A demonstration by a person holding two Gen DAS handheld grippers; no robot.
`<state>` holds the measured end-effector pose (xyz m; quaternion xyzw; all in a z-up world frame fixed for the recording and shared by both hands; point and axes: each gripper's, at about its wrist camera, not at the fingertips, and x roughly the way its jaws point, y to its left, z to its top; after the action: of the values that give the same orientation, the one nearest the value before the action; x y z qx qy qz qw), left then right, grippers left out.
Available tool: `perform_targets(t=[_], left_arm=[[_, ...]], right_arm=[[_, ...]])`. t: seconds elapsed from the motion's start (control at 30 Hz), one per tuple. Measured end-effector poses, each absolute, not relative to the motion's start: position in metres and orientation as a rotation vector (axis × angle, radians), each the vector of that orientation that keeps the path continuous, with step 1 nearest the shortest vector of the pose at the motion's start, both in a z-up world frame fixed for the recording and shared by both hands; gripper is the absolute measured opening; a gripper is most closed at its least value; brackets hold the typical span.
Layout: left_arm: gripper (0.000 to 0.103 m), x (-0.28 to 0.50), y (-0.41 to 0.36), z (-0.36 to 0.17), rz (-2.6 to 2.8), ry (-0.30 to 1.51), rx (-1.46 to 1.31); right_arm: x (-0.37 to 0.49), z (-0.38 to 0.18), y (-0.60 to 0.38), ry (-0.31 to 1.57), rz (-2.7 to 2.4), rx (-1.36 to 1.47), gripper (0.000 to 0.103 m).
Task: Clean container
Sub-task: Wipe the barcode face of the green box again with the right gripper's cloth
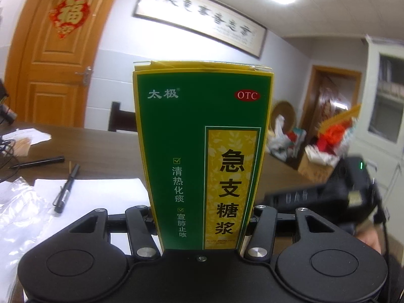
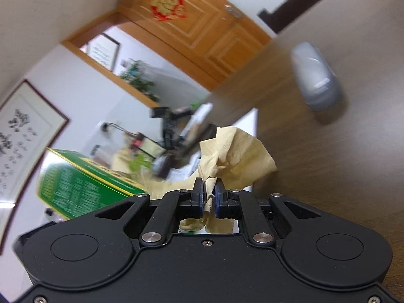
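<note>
A tall green and yellow medicine box (image 1: 202, 151) stands upright between the fingers of my left gripper (image 1: 202, 217), which is shut on its lower sides and holds it above the table. The box hides the fingertips. In the right wrist view the same medicine box (image 2: 83, 186) shows at the lower left, tilted by the rolled camera. My right gripper (image 2: 208, 197) is shut on a crumpled pale yellow paper towel (image 2: 237, 156) that bunches out past the blue pads. The right gripper's black body (image 1: 348, 194) appears blurred to the right of the box, apart from it.
A brown wooden table (image 1: 101, 146) carries two black pens (image 1: 66, 189), white paper (image 1: 101, 189), clear plastic wrap (image 1: 20, 209) and cables at the left. A grey mouse-like object (image 2: 315, 75) lies on the table. A cluttered cardboard box (image 1: 320, 154) stands behind at the right.
</note>
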<state>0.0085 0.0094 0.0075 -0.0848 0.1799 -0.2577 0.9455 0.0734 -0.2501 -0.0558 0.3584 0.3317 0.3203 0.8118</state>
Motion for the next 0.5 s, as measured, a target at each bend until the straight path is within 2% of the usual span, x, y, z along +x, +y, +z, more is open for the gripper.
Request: perform_targets(t=[0.27,0.5], left_arm=[[0.049,0.034,0.029,0.019,-0.45,0.344,-0.276],[0.049,0.043,0.035,0.026,-0.371,0.357,-0.278]], right_arm=[[0.064,-0.057,-0.208,0.736,0.727,0.642,0.009],[0.034,-0.037,-0.168,0.652,0.716,0.451,0.009]])
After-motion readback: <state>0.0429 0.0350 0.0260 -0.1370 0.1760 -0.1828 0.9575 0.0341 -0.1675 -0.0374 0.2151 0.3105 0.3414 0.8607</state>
